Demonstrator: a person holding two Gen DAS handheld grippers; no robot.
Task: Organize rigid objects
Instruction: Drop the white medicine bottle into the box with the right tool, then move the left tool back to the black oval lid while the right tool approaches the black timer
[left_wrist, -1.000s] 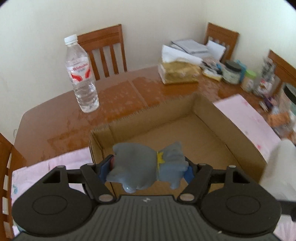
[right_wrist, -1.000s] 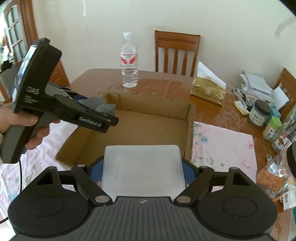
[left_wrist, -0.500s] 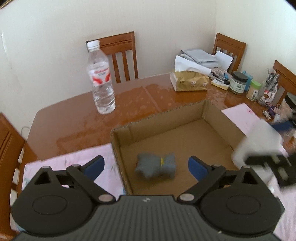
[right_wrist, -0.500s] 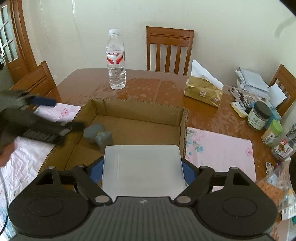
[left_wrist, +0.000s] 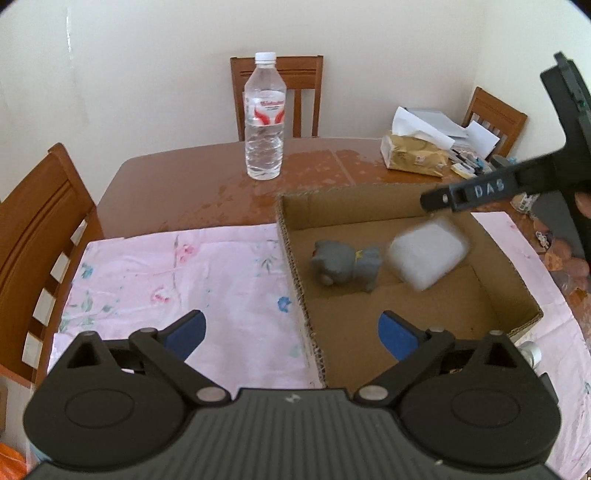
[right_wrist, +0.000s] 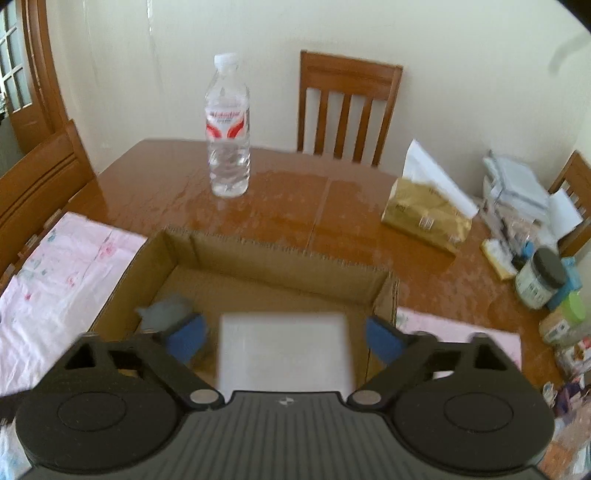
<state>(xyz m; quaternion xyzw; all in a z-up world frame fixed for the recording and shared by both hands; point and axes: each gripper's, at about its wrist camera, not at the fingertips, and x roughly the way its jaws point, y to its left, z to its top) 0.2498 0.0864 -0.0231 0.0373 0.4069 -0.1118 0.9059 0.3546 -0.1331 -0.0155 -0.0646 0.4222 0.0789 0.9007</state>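
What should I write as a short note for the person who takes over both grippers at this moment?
Left gripper: open, nothing between its pads; its jaws have just been opening.
Right gripper: jaws have just been opening; the white block sits between the pads with a gap on each side, so it is released.
Grey toy: lies inside the cardboard box, near its left wall.
White block: blurred in the left wrist view, over the box floor beside the toy; whether it has landed cannot be told.
Done: both items let go into the box.
Left: the water bottle stands on the table, possibly next.
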